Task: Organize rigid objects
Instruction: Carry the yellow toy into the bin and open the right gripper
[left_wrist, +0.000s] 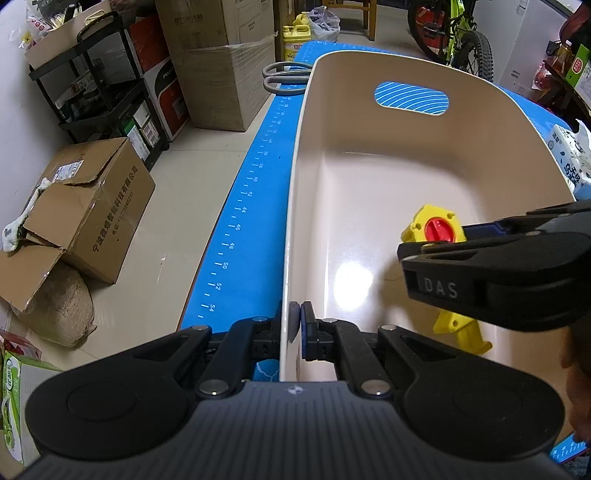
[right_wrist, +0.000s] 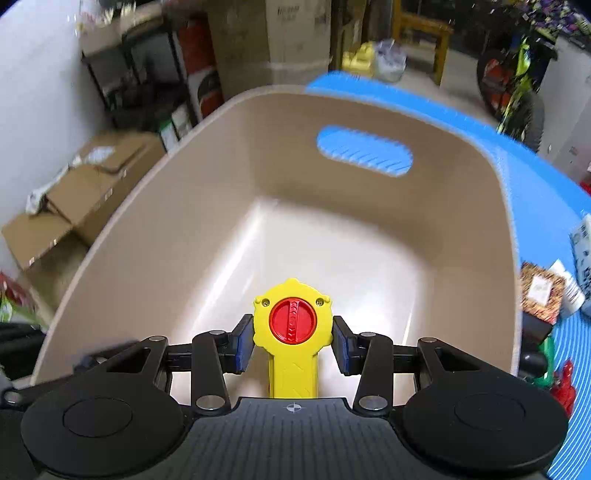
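- Left gripper (left_wrist: 298, 320): jaws closed on the near rim of the beige plastic bin (left_wrist: 295, 206), one pad either side of the wall.
- Right gripper (right_wrist: 293, 341): clamped on a yellow plastic toy with a red round knob (right_wrist: 293, 320), held inside the bin, above its floor.
- Bin stands on a blue ruled mat (left_wrist: 243, 221); grey-handled scissors (left_wrist: 282, 75) lie beyond it.

Indoor light is even and fairly bright, with a white glare patch on the glossy floor of the beige tub (left_wrist: 354, 275). The left wrist view is sharp. The right wrist view smears with motion blur toward its fisheye-bent edges.
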